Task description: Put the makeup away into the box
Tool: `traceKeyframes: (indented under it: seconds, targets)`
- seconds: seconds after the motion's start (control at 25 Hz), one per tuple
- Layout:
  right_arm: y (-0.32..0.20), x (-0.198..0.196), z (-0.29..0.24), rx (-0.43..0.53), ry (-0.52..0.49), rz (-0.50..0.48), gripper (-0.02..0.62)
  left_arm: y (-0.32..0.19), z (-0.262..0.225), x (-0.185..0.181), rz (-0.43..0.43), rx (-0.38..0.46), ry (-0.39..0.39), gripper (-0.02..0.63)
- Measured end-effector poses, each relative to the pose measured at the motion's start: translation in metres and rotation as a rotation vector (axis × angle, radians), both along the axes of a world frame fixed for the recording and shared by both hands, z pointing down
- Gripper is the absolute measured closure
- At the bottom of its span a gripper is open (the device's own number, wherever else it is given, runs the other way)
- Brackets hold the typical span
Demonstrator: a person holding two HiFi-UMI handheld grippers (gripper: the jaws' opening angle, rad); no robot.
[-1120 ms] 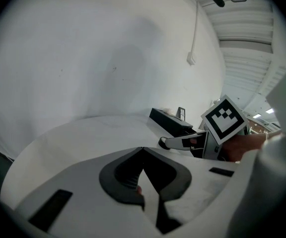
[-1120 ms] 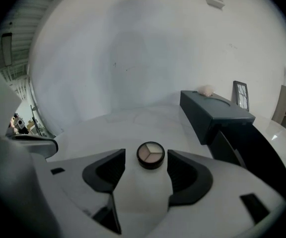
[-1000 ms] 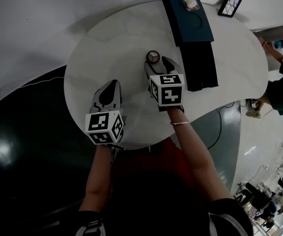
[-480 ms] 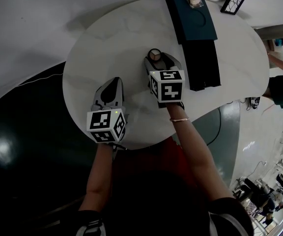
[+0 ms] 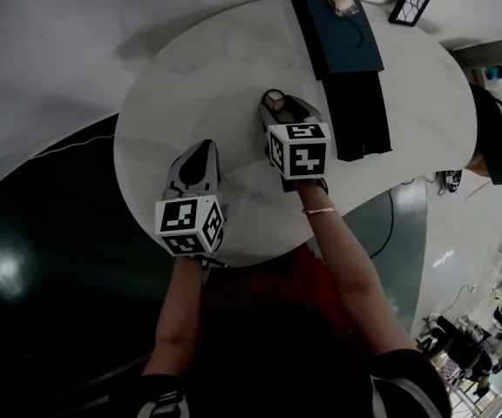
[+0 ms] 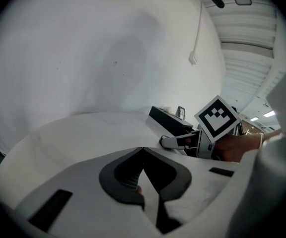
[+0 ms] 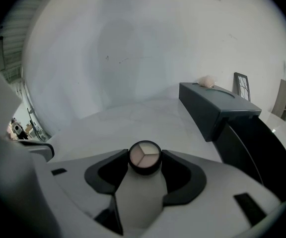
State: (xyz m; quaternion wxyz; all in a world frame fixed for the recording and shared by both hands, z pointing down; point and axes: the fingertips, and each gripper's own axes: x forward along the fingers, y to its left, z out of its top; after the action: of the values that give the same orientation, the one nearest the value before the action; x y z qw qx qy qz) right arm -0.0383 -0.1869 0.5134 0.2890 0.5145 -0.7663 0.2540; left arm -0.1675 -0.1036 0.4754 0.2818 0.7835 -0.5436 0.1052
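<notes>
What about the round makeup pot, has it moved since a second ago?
No. The makeup pot keeps its place on the table, left of the dark box.

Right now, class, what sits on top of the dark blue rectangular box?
A small pale lumpy object rests at the far end of the dark blue rectangular box; its inside is covered.

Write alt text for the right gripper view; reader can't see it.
A round makeup compact with three pale shades sits on a white table between the jaws of the right gripper, which have just been closing and now touch its sides. Behind and to the right stands a long dark box with a pale puff on top.
</notes>
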Motion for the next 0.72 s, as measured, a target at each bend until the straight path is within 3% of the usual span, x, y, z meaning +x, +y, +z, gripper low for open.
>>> traceKeyframes:
  seconds: [0.4, 0.72]
  targets:
    - [0.014, 0.000, -0.032, 0.050, -0.049, 0.005, 0.374, 0.003, -0.018, 0.007, 0.032, 0.037, -0.008, 0.584]
    - [0.035, 0.038, -0.053, 0.086, -0.058, 0.077, 0.374, 0.003, -0.031, 0.032, 0.089, 0.073, -0.005, 0.584]
